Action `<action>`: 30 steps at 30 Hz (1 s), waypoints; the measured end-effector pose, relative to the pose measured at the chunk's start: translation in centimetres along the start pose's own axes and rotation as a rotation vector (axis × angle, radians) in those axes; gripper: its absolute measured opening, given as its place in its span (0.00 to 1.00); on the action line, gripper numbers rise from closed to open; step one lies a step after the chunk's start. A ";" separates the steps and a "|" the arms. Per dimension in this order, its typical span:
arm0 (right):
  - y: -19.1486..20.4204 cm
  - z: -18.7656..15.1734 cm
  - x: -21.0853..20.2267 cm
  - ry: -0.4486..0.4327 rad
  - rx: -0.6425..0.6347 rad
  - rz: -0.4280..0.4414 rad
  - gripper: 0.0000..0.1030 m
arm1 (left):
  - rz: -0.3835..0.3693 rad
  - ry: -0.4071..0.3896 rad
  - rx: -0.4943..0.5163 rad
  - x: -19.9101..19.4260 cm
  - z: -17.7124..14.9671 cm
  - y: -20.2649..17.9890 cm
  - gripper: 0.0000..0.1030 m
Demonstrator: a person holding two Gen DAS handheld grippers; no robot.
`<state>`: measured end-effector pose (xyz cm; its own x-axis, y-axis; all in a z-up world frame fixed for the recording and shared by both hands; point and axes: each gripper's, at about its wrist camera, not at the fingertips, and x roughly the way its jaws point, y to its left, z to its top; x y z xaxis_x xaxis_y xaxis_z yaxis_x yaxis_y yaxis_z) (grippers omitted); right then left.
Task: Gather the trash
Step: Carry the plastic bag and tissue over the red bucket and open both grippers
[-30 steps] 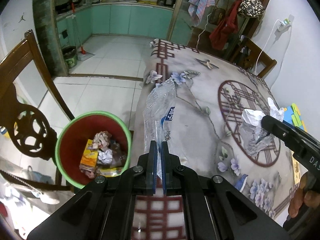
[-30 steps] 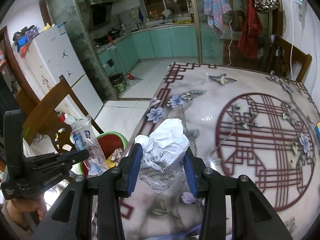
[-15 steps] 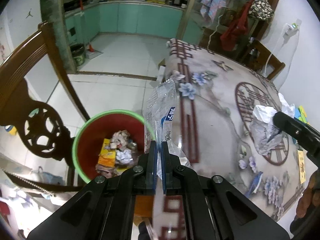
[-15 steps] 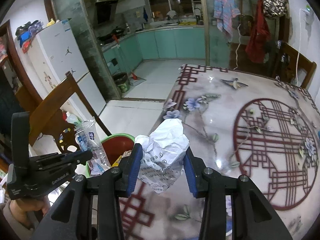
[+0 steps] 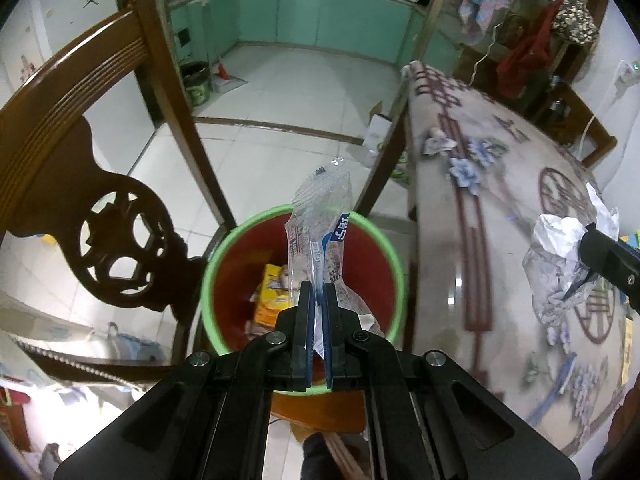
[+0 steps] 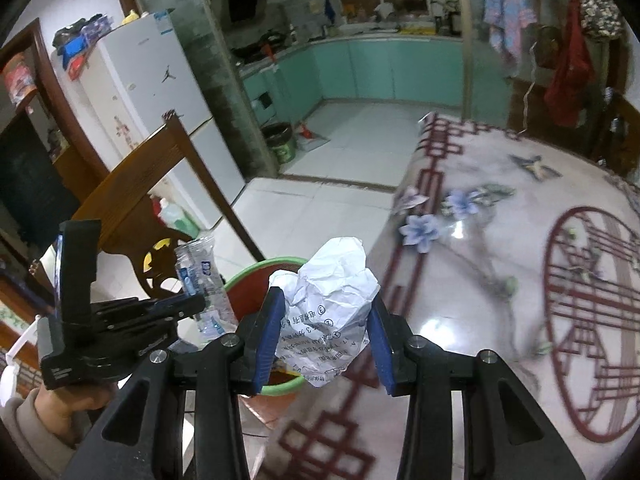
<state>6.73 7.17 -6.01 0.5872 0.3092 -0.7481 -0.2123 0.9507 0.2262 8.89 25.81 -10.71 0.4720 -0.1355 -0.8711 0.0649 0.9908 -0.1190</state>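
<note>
Since the earlier frames the left gripper (image 5: 316, 300) has travelled off the table edge and now sits directly above the bin; the right gripper (image 6: 326, 320) has shifted toward the same table edge with its load unchanged.

Left gripper: blue-padded fingers pressed nearly together, pinching the crushed clear plastic bottle with a blue-and-white label (image 5: 320, 232). The bottle stands upright out of the grip, over the mouth of the round red bin with a green rim (image 5: 208, 280). Inside the bin lie a yellow carton (image 5: 270, 296) and crumpled scraps.

Right gripper: fingers part-way apart, clamped on either side of the crumpled white paper with printed black text (image 6: 332, 296). The paper hangs between the near corner of the table and the bin rim, partly over the bin. From this view the left gripper (image 6: 192, 304) holds the bottle (image 6: 200, 276) just left of the bin (image 6: 260, 272).

Surroundings: a dark carved wooden chair (image 5: 80, 160) stands just beside the bin; the glossy table covering with red lattice and blue flowers (image 6: 500, 280) lies to the right; a white refrigerator (image 6: 152, 100) stands beyond the chair.
</note>
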 end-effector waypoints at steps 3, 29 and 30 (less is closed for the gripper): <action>0.9 0.4 2.1 0.030 -0.010 0.013 0.38 | 0.010 0.014 -0.008 0.9 0.3 0.9 0.03; 4.0 1.1 11.4 0.192 -0.095 0.019 0.38 | 0.031 0.089 -0.046 5.9 2.5 4.4 0.03; 4.0 1.2 11.5 0.193 -0.096 0.020 0.38 | 0.034 0.087 -0.049 6.0 2.7 4.4 0.03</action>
<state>13.59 14.54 -13.01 0.4239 0.3087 -0.8515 -0.3016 0.9346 0.1887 14.33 29.40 -15.16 0.3950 -0.1029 -0.9129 0.0059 0.9940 -0.1095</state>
